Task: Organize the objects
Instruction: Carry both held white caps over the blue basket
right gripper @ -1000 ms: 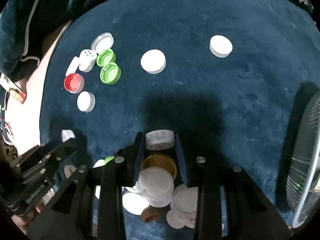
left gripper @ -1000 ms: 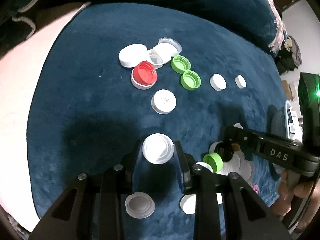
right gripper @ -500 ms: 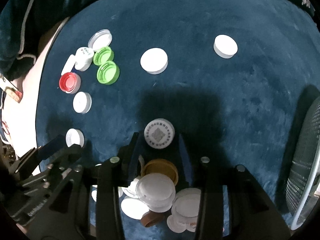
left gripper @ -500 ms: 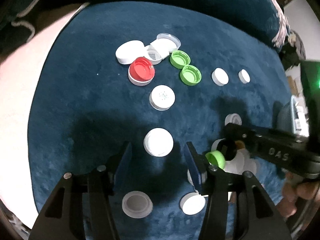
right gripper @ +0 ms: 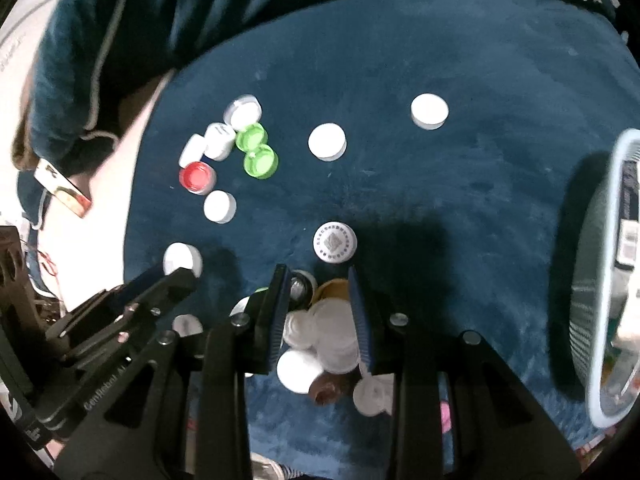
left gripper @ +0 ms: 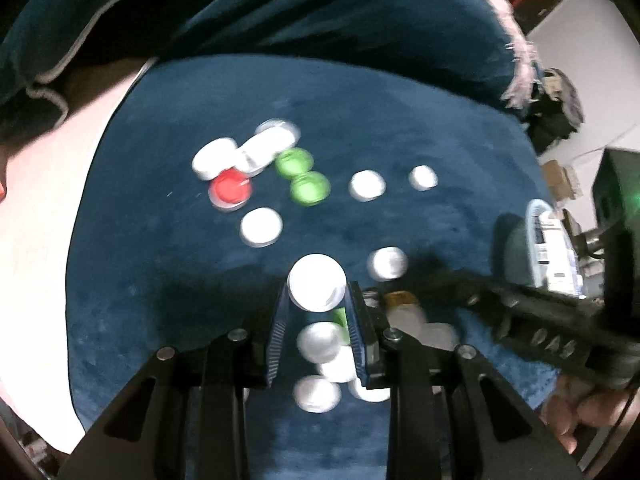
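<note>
Loose bottle caps lie on a dark blue cloth [right gripper: 440, 200]. My left gripper [left gripper: 316, 290] is closing, its pads against the sides of a plain white cap [left gripper: 316, 284] held clear of the cloth; this view is blurred. In the right wrist view the same left gripper [right gripper: 172, 276] shows at lower left with that white cap [right gripper: 182, 258] at its tip. My right gripper [right gripper: 316, 270] hangs over a pile of mixed caps [right gripper: 332, 332], fingers a little apart and gripping nothing. A printed white cap [right gripper: 335, 242] lies flat just beyond its tips.
At the back left a red cap [right gripper: 196, 176], two green caps [right gripper: 260, 162] and several white ones [right gripper: 218, 142] sit together. Single white caps [right gripper: 327, 142] lie spaced apart. A pale blue basket [right gripper: 600, 280] stands on the right; a dark cushion [right gripper: 160, 20] lies behind.
The left jaws opened, dropped the white cap on the cloth, then closed on it again and lifted it toward the pile. The right gripper left the printed cap lying flat and rose.
</note>
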`<state>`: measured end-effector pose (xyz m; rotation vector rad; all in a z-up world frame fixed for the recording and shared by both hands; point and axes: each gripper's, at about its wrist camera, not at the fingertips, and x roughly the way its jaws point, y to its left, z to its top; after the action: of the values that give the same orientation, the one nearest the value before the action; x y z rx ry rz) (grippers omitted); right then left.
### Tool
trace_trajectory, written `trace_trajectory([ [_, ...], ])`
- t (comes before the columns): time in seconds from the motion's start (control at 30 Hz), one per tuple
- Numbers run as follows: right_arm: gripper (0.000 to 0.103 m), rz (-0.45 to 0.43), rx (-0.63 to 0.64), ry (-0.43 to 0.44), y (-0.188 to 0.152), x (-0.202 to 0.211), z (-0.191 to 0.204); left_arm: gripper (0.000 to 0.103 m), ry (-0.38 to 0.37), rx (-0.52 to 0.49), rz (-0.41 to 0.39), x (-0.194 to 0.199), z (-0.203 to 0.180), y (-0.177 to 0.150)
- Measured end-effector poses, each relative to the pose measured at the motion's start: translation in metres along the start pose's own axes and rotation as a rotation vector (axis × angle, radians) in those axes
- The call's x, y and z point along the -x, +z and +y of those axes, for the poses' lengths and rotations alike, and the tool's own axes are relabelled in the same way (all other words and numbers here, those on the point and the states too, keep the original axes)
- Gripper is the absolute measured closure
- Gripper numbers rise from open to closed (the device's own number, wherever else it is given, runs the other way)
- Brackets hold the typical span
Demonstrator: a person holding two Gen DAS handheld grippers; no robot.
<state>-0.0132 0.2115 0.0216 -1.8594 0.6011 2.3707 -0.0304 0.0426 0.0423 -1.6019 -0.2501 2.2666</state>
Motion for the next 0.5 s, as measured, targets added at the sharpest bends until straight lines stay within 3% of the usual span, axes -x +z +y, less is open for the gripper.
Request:
trace_trajectory([
  [0.17, 0.07, -0.02, 0.021, -0.039, -0.006, 0.0, 0.002, 0.074, -0.012, -0.038, -0.034, 0.015, -0.024, 0.001],
  [0.2, 0.065, -0.023, 0.034, -0.052, -0.007, -0.001, 0.002, 0.074, -0.007, -0.044, -0.034, 0.015, -0.026, 0.0],
  [0.23, 0.06, -0.026, 0.043, -0.062, -0.008, -0.001, 0.001, 0.074, -0.003, -0.046, -0.033, 0.014, -0.026, 0.0],
  [0.5, 0.06, 0.01, 0.042, -0.069, 0.006, -0.022, -0.005, 0.074, 0.021, 0.023, -0.017, 0.002, -0.003, 0.005],
])
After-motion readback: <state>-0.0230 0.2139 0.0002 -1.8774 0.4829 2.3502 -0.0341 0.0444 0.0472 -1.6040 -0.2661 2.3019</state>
